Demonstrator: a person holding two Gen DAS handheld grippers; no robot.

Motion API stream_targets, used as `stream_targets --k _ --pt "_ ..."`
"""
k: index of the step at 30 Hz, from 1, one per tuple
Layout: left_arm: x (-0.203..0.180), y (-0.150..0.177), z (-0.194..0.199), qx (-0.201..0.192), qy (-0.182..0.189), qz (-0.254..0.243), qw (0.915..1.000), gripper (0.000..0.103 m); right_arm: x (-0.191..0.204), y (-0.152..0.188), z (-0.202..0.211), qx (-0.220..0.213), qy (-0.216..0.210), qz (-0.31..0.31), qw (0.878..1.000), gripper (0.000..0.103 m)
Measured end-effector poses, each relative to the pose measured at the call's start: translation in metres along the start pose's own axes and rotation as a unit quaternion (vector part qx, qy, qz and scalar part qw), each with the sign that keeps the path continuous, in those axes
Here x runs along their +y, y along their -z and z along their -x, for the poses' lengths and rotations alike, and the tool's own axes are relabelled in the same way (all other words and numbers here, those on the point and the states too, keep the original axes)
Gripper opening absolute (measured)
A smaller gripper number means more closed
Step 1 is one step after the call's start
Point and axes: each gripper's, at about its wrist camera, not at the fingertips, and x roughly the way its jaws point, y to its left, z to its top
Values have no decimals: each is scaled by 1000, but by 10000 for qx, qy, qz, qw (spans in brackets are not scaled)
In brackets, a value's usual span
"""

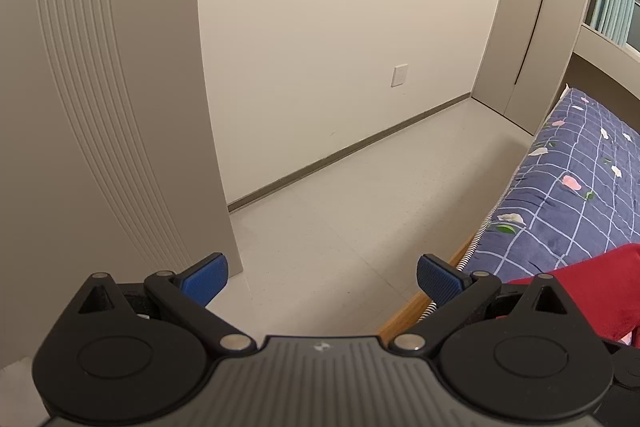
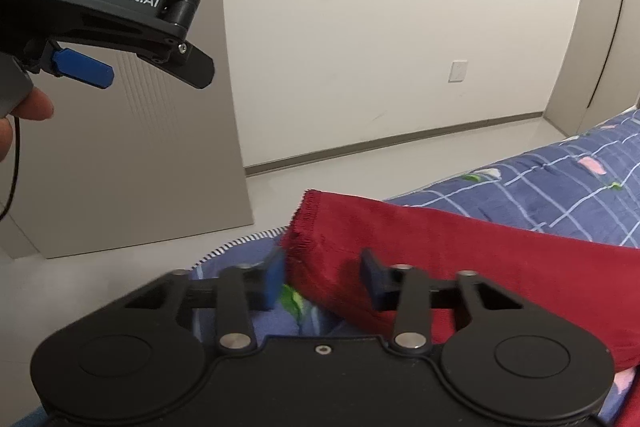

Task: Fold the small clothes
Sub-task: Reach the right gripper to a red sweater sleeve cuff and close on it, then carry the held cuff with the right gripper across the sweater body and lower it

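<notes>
Only "GenRobot.AI" is readable, on the left gripper (image 2: 120, 67) at upper left, jaws wide apart, empty. Red cloth (image 2: 460, 251) lies on the bed (image 2: 560, 187), long axis from centre toward lower right, frayed end pointing left. Right gripper (image 2: 324, 279) part-open, straddling that end.

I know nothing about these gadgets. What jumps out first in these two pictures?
The bright red cloth catches the eye first, lying on a blue checked floral bedspread at the bed's edge. The right hand-held gripper hovers open just over the cloth's frayed corner. The left hand-held gripper, also open, is raised off to the side and points at bare floor and a pale wall.
</notes>
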Motion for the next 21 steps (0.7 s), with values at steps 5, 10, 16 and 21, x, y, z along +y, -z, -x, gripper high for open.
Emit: stream_targets --k 5,10,16,21 --pt "-2 -1 4 -27 40 5 10000 102 -6 -2 4 -91 -79 -162 9998 7" --pt "-3 -3 7 -168 10 176 9997 103 -34 -12 30 -508 -42 -668 9965 6" --pt "-12 -5 6 -165 47 385 9991 103 -105 -42 76 -1048 67 -1427 9842 6" --pt "-31 -4 2 -69 171 306 9994 103 -183 -63 125 -1632 479 -2062 9636 6"
